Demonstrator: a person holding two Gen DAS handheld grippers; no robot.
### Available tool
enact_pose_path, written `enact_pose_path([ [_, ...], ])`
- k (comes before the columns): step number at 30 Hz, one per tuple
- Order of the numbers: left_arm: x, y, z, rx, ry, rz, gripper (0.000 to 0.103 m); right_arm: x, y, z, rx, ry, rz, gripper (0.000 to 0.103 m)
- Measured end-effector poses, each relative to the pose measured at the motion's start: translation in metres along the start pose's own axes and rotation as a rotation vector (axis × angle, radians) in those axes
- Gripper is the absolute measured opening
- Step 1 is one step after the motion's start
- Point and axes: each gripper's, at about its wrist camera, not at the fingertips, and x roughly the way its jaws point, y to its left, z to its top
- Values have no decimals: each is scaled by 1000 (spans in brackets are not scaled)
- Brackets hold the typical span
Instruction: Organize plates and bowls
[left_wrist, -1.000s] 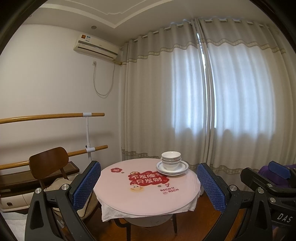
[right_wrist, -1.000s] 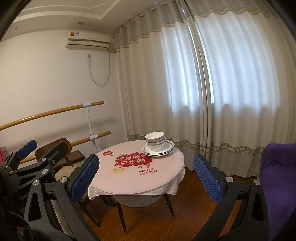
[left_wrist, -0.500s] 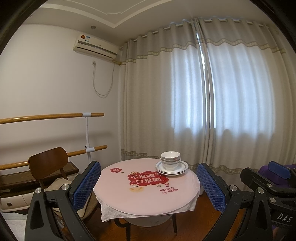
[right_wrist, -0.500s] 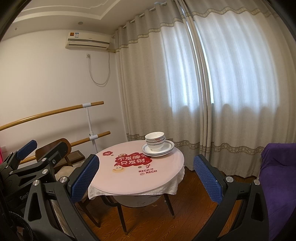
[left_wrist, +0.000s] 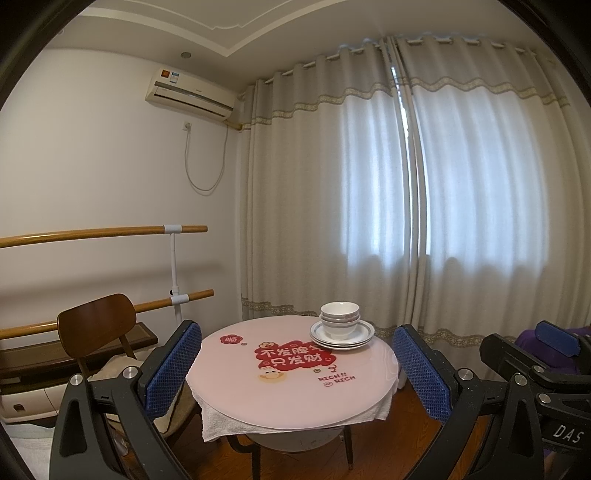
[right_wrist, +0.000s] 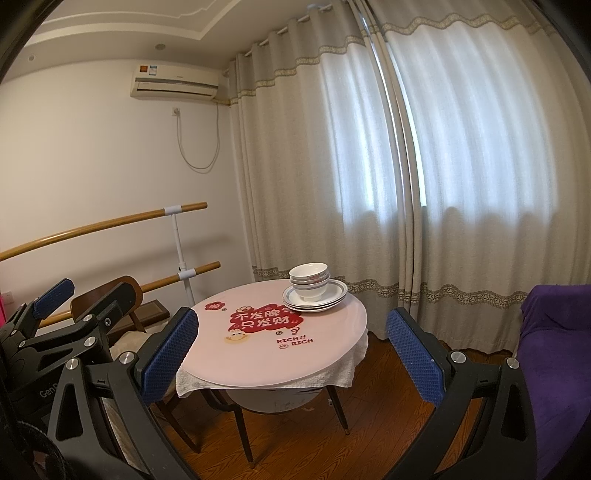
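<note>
At the table's (left_wrist: 280, 398) far edge, bowls (left_wrist: 340, 319) sit nested on stacked plates (left_wrist: 341, 338), glazed, slippery and breakable, best pinched by a rim; both the left gripper (left_wrist: 295, 365) and right gripper (right_wrist: 291, 356) gape wide, empty, well short.

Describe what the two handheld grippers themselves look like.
Both match: the left gripper and right gripper each have black angular frames with silver bolts and two fingers faced with blue textured pads. White lettering marks the bodies: "DAS" on the right one, "Gen" on the left. No cables show.
</note>
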Motion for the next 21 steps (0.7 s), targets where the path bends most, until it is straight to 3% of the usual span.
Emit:
enact_pose_path([
  [21,0,0,0,5,-3,-3,102,0,-1,-1,1,-1,1,103],
])
